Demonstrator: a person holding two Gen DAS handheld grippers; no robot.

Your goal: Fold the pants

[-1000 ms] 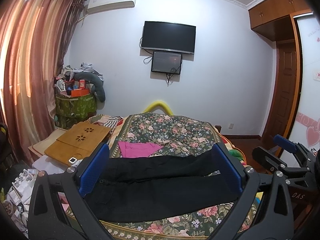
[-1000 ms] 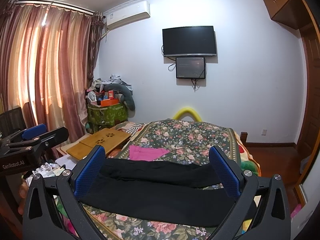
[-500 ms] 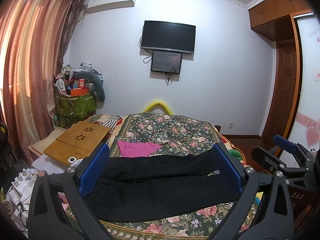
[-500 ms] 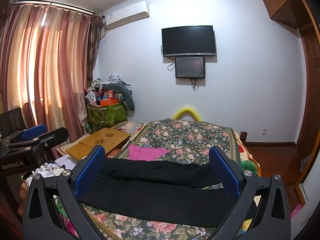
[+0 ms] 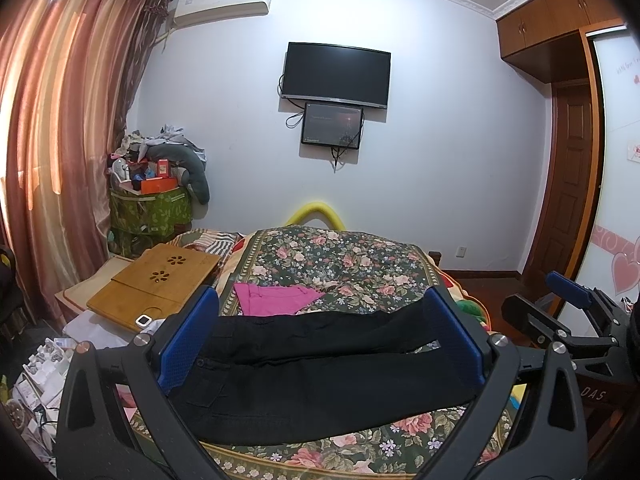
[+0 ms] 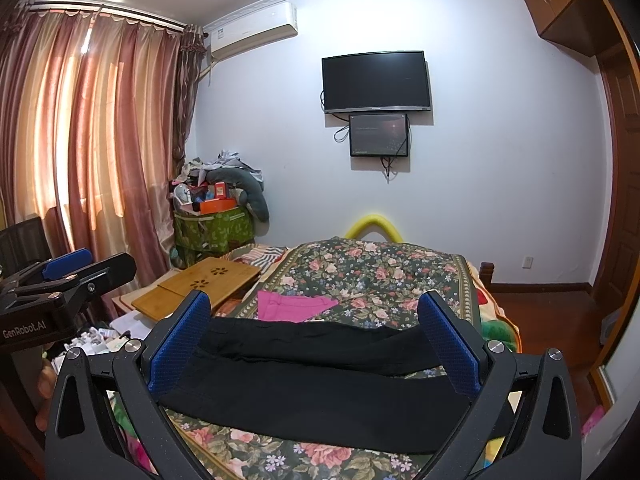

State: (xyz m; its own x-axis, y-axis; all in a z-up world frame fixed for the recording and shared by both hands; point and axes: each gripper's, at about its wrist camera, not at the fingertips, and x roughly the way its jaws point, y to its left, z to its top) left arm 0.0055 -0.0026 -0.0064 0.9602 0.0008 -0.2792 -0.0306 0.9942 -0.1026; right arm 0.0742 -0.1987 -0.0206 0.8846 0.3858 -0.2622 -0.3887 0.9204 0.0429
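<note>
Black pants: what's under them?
The pants lie spread on the floral bedspread. Their far edge covers the near edge of a pink garment; anything else beneath is hidden.

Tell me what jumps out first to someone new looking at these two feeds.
The black pants lie spread across the near end of the floral bedspread, framed by the open blue-padded jaws of the left gripper and the right gripper. Just beyond lies a pink garment, and a dark TV hangs on the far wall.
</note>
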